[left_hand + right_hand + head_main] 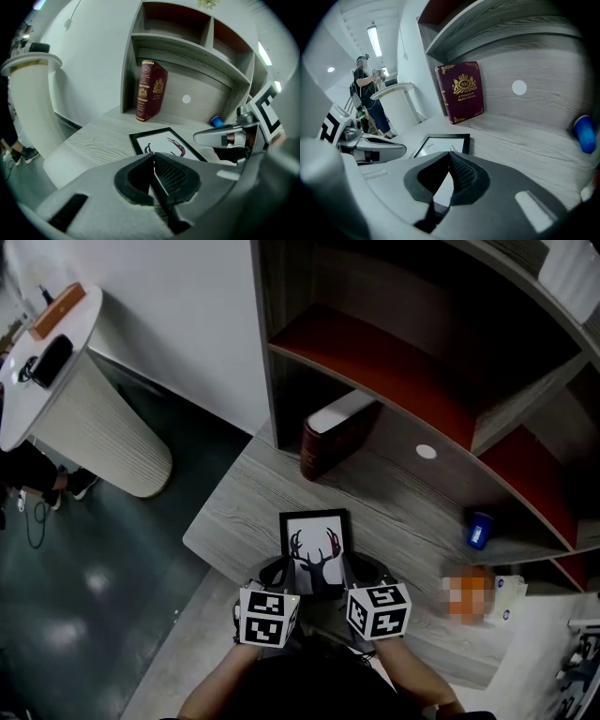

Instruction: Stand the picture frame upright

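Observation:
The picture frame [314, 538], black-edged with a deer-antler print, lies flat on the grey wood shelf surface [244, 512]. It also shows in the left gripper view [161, 142] and the right gripper view [440, 142]. My left gripper [277, 570] hovers at the frame's near left corner with its jaws shut [153, 158] and nothing between them. My right gripper [360, 570] sits at the near right corner, also shut [450, 155] and empty. Whether either tip touches the frame I cannot tell.
A dark red book [330, 439] leans upright against the shelf's back wall beyond the frame. A small blue cylinder [479, 531] stands to the right. A shelf board [375, 362] overhangs the surface. A white round pedestal table [94, 418] stands on the floor at left.

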### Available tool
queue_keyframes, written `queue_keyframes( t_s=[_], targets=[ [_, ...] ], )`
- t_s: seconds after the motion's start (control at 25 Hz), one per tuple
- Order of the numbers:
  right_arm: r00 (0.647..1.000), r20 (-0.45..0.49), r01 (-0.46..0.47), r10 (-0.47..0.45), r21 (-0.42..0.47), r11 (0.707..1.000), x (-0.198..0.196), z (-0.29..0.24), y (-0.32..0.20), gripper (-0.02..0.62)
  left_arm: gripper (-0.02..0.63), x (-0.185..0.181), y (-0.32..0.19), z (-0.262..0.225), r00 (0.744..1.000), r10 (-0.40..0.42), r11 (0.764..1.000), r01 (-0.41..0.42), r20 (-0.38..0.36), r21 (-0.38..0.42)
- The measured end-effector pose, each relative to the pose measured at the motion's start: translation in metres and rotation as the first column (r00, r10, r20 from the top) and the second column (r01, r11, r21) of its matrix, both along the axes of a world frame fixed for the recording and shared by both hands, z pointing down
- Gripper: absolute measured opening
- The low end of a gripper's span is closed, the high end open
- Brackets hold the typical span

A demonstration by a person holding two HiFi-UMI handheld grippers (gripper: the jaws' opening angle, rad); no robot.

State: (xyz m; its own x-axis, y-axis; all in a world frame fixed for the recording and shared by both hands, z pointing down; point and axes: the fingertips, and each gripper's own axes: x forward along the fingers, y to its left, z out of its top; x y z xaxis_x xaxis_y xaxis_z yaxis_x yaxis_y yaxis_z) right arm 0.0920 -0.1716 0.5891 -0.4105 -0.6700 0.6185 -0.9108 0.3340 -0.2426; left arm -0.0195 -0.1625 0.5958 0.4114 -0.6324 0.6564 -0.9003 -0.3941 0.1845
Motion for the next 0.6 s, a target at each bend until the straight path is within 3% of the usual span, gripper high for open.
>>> queue_keyframes(
  t_s=[0.36, 0.6],
  targets=[
    [1.000, -0.022, -0.022, 0.021, -0.038, 0.999, 0.004, 0.016, -0.017, 0.018, 0.028, -0.006, -0.008, 0.017, 1.000, -0.003, 0.998, 0.003, 0.013, -0.070],
    [0.999, -0.047, -0.016, 0.012, -0.069, 0.997, 0.005, 0.029, -0.021, 0.071, 0.079, -0.013, -0.013, 0.028, 0.999, -0.029, 0.993, 0.031, 0.019, -0.110]
  ],
)
